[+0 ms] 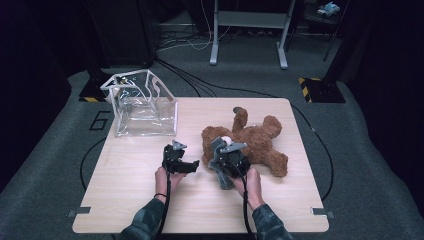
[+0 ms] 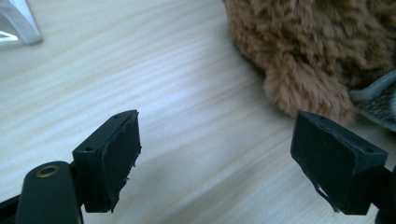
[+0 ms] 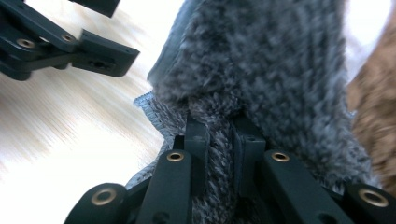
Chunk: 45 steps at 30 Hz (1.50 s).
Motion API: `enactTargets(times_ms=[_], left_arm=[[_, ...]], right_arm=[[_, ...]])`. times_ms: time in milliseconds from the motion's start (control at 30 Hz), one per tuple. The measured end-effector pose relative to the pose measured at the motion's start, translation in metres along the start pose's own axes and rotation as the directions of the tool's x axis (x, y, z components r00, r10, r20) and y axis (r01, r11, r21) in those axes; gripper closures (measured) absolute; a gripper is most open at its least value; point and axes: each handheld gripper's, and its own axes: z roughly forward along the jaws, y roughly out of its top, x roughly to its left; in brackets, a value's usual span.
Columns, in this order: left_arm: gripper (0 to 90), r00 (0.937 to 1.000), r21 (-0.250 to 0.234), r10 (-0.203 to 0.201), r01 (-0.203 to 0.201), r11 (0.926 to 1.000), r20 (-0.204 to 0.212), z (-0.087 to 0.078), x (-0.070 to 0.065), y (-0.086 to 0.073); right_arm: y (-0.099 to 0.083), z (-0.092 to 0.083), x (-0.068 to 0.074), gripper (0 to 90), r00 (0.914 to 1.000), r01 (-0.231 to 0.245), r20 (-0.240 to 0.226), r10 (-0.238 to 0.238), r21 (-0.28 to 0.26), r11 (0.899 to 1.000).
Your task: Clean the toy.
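Note:
A brown teddy bear (image 1: 260, 140) lies on its back right of the table's middle. My right gripper (image 1: 227, 165) is at the bear's near left side, shut on a fuzzy grey cloth (image 1: 223, 177). In the right gripper view the two jaws (image 3: 224, 130) pinch a fold of that grey cloth (image 3: 261, 60), with brown fur (image 3: 373, 107) at the right edge. My left gripper (image 1: 186, 164) sits just left of it, low over the wood. Its jaws (image 2: 217, 154) stand wide open with bare table between them. The bear's fur (image 2: 303, 42) and a corner of grey cloth (image 2: 376, 105) lie ahead to the right.
A clear plastic bag (image 1: 145, 107) with white trim stands open at the back left of the light wooden table (image 1: 150, 200). Its corner (image 2: 16, 23) appears in the left gripper view. Cables and a desk frame (image 1: 250, 30) lie on the carpet beyond the table.

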Motion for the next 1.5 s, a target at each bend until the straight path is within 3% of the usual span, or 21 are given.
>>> enactTargets(times_ms=[67, 133, 233, 300, 367, 433, 533, 633, 700, 733, 800, 933, 1000, 1100, 1200, 1300, 1333, 1367, 1500], left_arm=[[15.6, 0.9997, 0.025, 0.026, -0.026, 0.9994, 0.0, 0.001, -0.001, -0.002], [15.5, 0.9996, 0.018, 0.026, -0.026, 0.9995, -0.009, 0.003, -0.002, -0.005], [15.5, 0.9998, 0.016, 0.02, -0.02, 0.9997, -0.007, 0.004, -0.002, -0.008], [15.4, 0.9992, 0.033, 0.04, -0.04, 0.9987, -0.007, 0.004, 0.0, -0.011], [15.4, 0.9992, 0.034, 0.039, -0.038, 0.9987, -0.01, 0.005, 0.0, -0.011], [15.2, 0.9996, 0.029, 0.026, -0.025, 0.9992, -0.014, 0.007, -0.002, -0.014], [15.3, 0.9986, 0.029, 0.049, -0.048, 0.9984, -0.021, 0.007, -0.002, -0.015], [15.2, 0.9987, 0.027, 0.046, -0.046, 0.9986, -0.022, 0.007, -0.003, -0.015], [15.1, 0.9984, 0.029, 0.049, -0.048, 0.9984, -0.027, 0.007, -0.003, -0.015], [15.0, 0.9982, 0.028, 0.053, -0.053, 0.9982, -0.027, 0.007, -0.004, -0.016], [15.1, 0.9976, 0.027, 0.06, -0.059, 0.9979, -0.035, 0.008, -0.004, -0.016], [15.0, 0.9973, 0.014, 0.062, -0.062, 0.998, -0.039, 0.007, -0.004, -0.018], [15.0, 0.9978, 0.012, 0.054, -0.054, 0.9985, -0.038, 0.007, -0.005, -0.018], [14.8, 0.9979, 0.016, 0.056, -0.055, 0.9983, -0.032, 0.006, -0.004, -0.018], [14.7, 0.9985, 0.015, 0.05, -0.049, 0.9987, -0.025, 0.005, -0.008, -0.019], [14.7, 0.9986, 0.006, 0.05, -0.05, 0.9987, -0.02, 0.004, -0.013, -0.019], [14.7, 0.9986, 0.006, 0.05, -0.05, 0.9987, -0.02, 0.004, -0.013, -0.019], [14.6, 0.9987, -0.005, 0.049, -0.049, 0.9988, -0.016, 0.003, -0.017, -0.018], [14.7, 0.9983, -0.019, 0.057, -0.057, 0.9982, -0.012, 0.001, -0.024, -0.018]], right_arm=[[-0.003, 0.007, 0.001, 79.4, 0.9998, -0.014, -0.011, 0.015, 0.041, 0.999], [-0.007, 0.014, 0.0, 79.4, 0.9995, -0.011, -0.029, 0.014, 0.092, 0.996], [-0.008, 0.013, -0.001, 79.3, 0.9989, -0.014, -0.044, 0.019, 0.097, 0.995], [-0.007, 0.001, -0.001, 79.2, 0.9982, -0.026, -0.051, 0.03, 0.075, 0.997], [-0.006, -0.007, -0.002, 79.1, 0.998, -0.027, -0.055, 0.029, 0.052, 0.998], [-0.003, -0.022, -0.004, 79.0, 0.9983, -0.039, -0.045, 0.038, -0.006, 0.999], [0.0, -0.028, -0.007, 78.9, 0.9988, -0.045, -0.019, 0.045, -0.042, 0.998], [0.001, -0.024, -0.009, 78.7, 0.9985, -0.055, -0.008, 0.055, -0.047, 0.997], [0.002, -0.016, -0.009, 78.3, 0.9982, -0.06, 0.001, 0.06, -0.028, 0.998], [0.0, -0.003, -0.009, 78.2, 0.998, -0.063, -0.008, 0.063, 0.023, 0.998], [-0.004, 0.008, -0.006, 78.4, 0.9984, -0.054, -0.013, 0.055, 0.065, 0.996], [-0.01, 0.019, -0.003, 78.6, 0.9968, -0.048, -0.056, 0.056, 0.136, 0.99], [-0.01, 0.018, -0.003, 78.7, 0.9961, -0.047, -0.068, 0.057, 0.136, 0.99], [-0.009, 0.0, -0.006, 78.9, 0.9948, -0.053, -0.081, 0.061, 0.091, 0.994], [-0.004, -0.031, -0.014, 78.9, 0.9959, -0.067, -0.06, 0.068, 0.009, 0.998], [-0.002, -0.053, -0.028, 79.0, 0.9963, -0.083, -0.024, 0.083, -0.039, 0.996], [-0.002, -0.053, -0.028, 79.0, 0.9963, -0.083, -0.024, 0.083, -0.039, 0.996], [-0.003, -0.065, -0.041, 79.0, 0.9947, -0.103, 0.006, 0.103, -0.061, 0.993], [-0.006, -0.082, -0.065, 79.1, 0.9876, -0.131, 0.073, 0.139, -0.103, 0.986]])
